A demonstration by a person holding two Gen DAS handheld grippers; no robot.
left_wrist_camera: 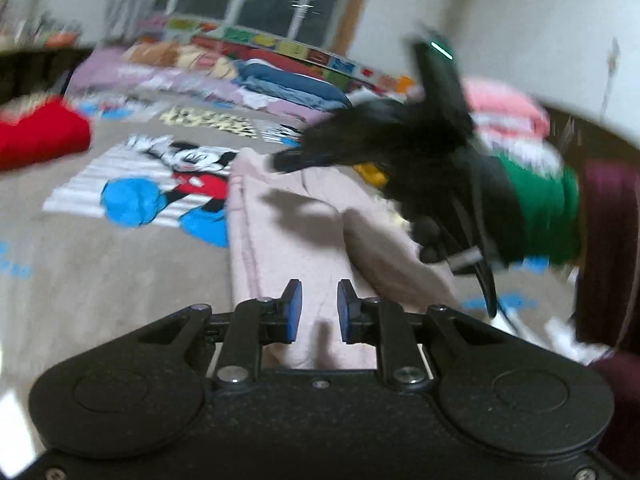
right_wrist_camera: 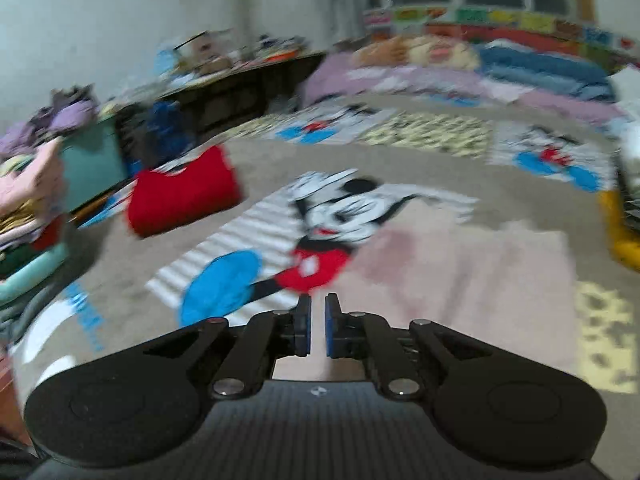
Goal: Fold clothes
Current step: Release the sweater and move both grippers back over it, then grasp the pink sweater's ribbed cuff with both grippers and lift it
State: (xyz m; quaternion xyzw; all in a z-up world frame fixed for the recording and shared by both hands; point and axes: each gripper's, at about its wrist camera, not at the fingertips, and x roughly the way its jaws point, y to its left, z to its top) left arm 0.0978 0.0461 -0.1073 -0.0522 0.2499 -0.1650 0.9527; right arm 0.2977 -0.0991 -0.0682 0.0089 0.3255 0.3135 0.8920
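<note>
A pale pink garment [left_wrist_camera: 288, 236] lies partly folded on the grey Mickey Mouse bedspread [left_wrist_camera: 120, 264]. My left gripper [left_wrist_camera: 318, 296] hovers over its near end, jaws slightly apart with nothing between them. The right gripper shows in the left wrist view [left_wrist_camera: 288, 160] as a black blurred shape above the garment's far end. In the right wrist view the pink garment [right_wrist_camera: 460, 280] spreads ahead and to the right. My right gripper [right_wrist_camera: 318, 308] is above its near left edge, pads nearly together with a narrow empty gap.
A folded red garment [right_wrist_camera: 184, 196] lies to the left on the bed [left_wrist_camera: 40, 136]. Stacked folded clothes [right_wrist_camera: 28, 208] stand at the far left. A pile of pink, white and green clothes [left_wrist_camera: 532, 160] sits at the right. Pillows and blankets [right_wrist_camera: 540, 68] line the headboard.
</note>
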